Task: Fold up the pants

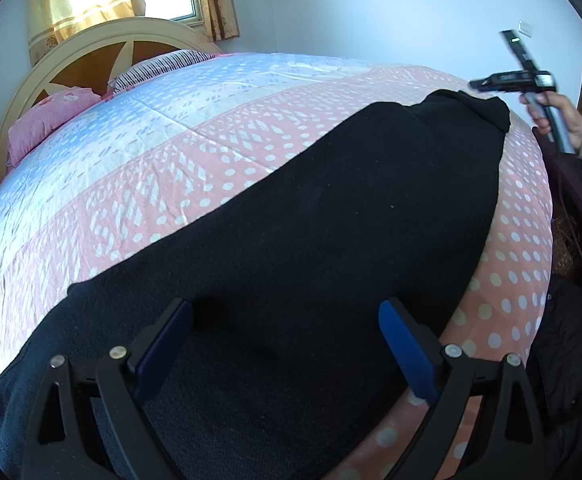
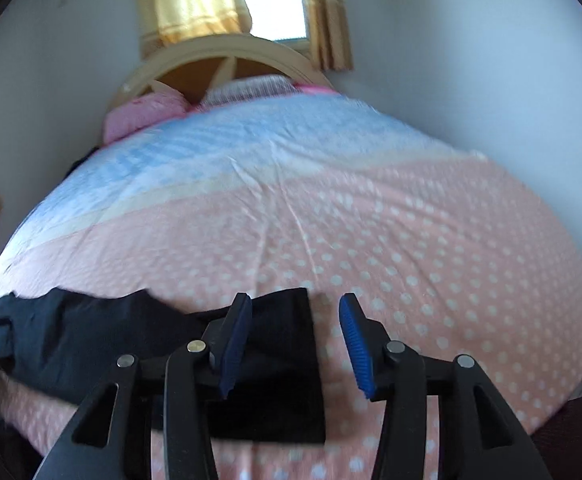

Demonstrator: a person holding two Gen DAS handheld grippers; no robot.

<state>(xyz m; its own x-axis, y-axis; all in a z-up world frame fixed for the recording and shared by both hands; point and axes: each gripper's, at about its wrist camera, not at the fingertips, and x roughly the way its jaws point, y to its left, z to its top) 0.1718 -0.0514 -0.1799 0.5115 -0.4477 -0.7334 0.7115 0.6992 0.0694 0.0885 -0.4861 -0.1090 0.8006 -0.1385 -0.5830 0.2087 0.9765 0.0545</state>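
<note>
Two grippers, one pair of pants [image 1: 291, 208], one bed [image 1: 171, 152]: that was my stock at this moment.

Item, pants: black, lying flat along the near edge of the bed, on the pink dotted band of the cover. One end lay under my left tool, the other reached toward my right hand [image 1: 559, 116]. The far end looked slightly bunched.

Item, left gripper [image 1: 287, 344]: jaws wide apart, hovering over the black cloth, nothing between the pads that I could see pressed.

Item, right gripper [image 2: 295, 340]: jaws partly apart, empty, above the square end of the pants; the view was blurred.

Risks as I judged them:
- Black on black hid the layers; I might have pinched only the top layer and folded one leg alone.
- With the right tool off the cloth, a pull by the left alone would have dragged the pants askew or off the bed edge.
- The soft cover could have come up in the jaws with the fabric.
- The bunched end, left unsmoothed, would have folded into a crease.
</note>
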